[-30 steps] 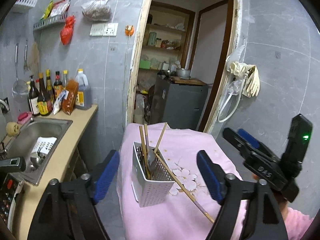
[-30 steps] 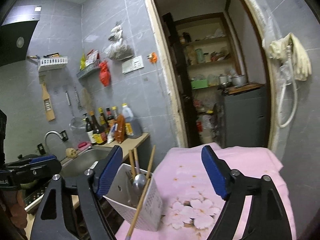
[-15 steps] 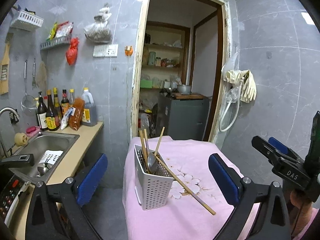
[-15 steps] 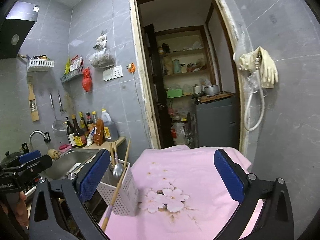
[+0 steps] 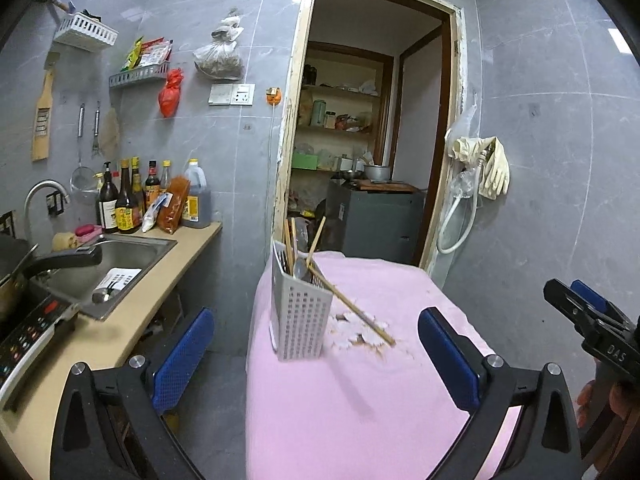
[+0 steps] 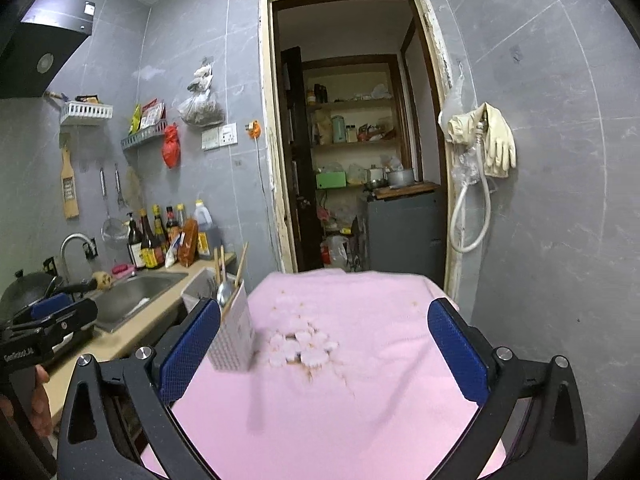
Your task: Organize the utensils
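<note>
both grippers wide open and empty, utensil holder upright on the pink cloth

the left gripper (image 5: 316,360) points over the near edge of a table draped in a pink cloth (image 5: 360,420) with a white flower print. its jaws have just been opening and now stand at full spread, blue pads far apart, with nothing between them and nothing touched. the right gripper (image 6: 324,350) is the same: jaws just opened to their widest, empty, aimed across the cloth toward the doorway (image 6: 352,128).

the white perforated utensil holder (image 5: 298,316) stands upright near the left edge of the cloth, well apart from both grippers. inside it sit several chopsticks (image 5: 289,246) standing up and a metal spoon (image 5: 299,269). one long chopstick (image 5: 352,306) leans out over the holder's right rim, its lower end resting on the flower print.

left of the table runs a beige counter (image 5: 132,320) with a steel sink (image 5: 108,264), and sauce bottles (image 5: 128,200) line the tiled wall behind it. in the left wrist view the right gripper shows at the far right edge, held by a hand (image 5: 600,400).
</note>
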`<move>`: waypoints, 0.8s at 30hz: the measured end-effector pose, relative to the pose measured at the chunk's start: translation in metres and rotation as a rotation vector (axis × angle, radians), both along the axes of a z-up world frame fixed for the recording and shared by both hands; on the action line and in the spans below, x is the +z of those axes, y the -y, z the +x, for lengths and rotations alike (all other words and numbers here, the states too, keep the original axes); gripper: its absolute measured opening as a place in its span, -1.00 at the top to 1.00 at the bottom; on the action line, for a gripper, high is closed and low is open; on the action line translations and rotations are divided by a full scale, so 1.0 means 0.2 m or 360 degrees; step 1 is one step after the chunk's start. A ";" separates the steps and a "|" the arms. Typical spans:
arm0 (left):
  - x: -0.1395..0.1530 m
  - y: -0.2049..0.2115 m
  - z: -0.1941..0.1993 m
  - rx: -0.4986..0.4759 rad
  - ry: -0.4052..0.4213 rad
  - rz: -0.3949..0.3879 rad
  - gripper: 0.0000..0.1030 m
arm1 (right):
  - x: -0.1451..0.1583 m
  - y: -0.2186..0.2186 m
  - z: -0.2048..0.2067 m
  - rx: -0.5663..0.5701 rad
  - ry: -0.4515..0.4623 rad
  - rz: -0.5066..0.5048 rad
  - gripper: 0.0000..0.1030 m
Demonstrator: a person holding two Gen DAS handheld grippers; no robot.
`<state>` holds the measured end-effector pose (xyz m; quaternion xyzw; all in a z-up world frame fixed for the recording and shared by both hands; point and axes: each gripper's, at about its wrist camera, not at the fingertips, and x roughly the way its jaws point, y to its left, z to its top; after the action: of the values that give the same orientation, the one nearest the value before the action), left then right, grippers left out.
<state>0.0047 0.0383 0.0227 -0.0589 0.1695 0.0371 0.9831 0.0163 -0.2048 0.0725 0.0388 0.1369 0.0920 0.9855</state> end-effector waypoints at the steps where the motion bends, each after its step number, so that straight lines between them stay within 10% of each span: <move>1: -0.01 0.01 -0.03 -0.0002 -0.0001 0.0006 -1.00 | -0.01 0.01 -0.04 -0.0002 -0.0012 -0.0005 -0.98; 24: -0.17 0.15 -0.29 -0.0049 -0.0069 0.0042 -1.00 | -0.22 0.15 -0.35 -0.0051 -0.0160 -0.0017 -0.98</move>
<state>-0.0540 0.0090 -0.0105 -0.0424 0.1912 0.0254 0.9803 -0.0533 -0.2357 0.0288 0.0402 0.1860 0.0734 0.9790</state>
